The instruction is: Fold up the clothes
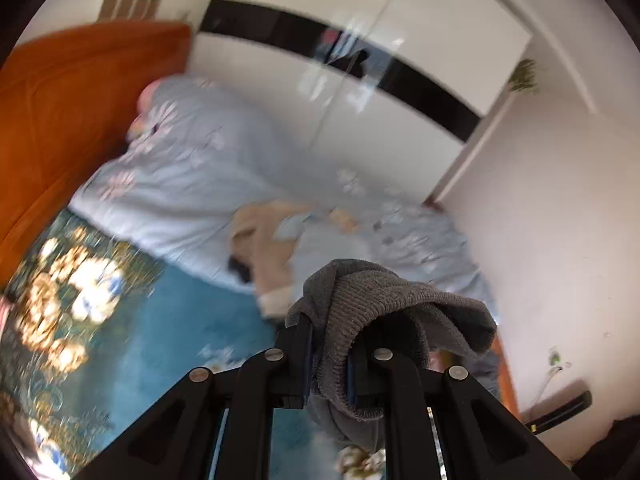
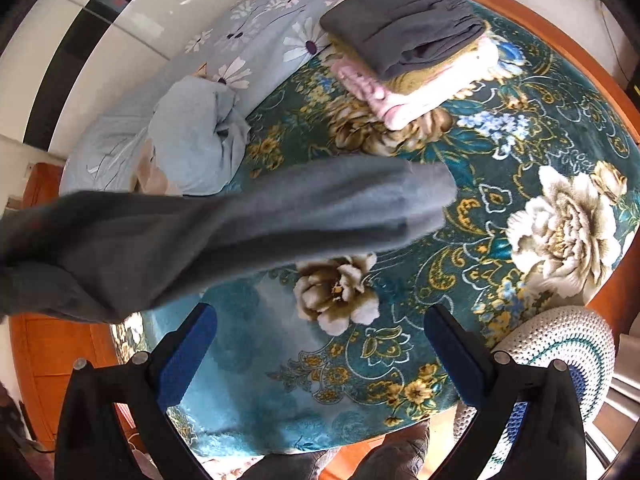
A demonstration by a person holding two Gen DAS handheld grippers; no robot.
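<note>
My left gripper (image 1: pixel 330 356) is shut on the ribbed cuff of a grey knit garment (image 1: pixel 384 304), which drapes over its fingers. In the right wrist view the same grey garment (image 2: pixel 240 220) hangs stretched across the air above the teal floral blanket (image 2: pixel 520 128). My right gripper (image 2: pixel 320 344) stands open below it, with nothing between its blue pads (image 2: pixel 188 356). A stack of folded clothes (image 2: pixel 408 48), dark grey on top of yellow and pink pieces, sits at the far side of the bed.
A light blue flowered duvet (image 2: pixel 264 28) and a crumpled light blue garment (image 2: pixel 196 136) lie at the back left. A beige garment (image 1: pixel 264 248) rests on the duvet. An orange wooden headboard (image 1: pixel 72 112), white wardrobe (image 1: pixel 360 100) and a crocheted stool (image 2: pixel 560 340) surround the bed.
</note>
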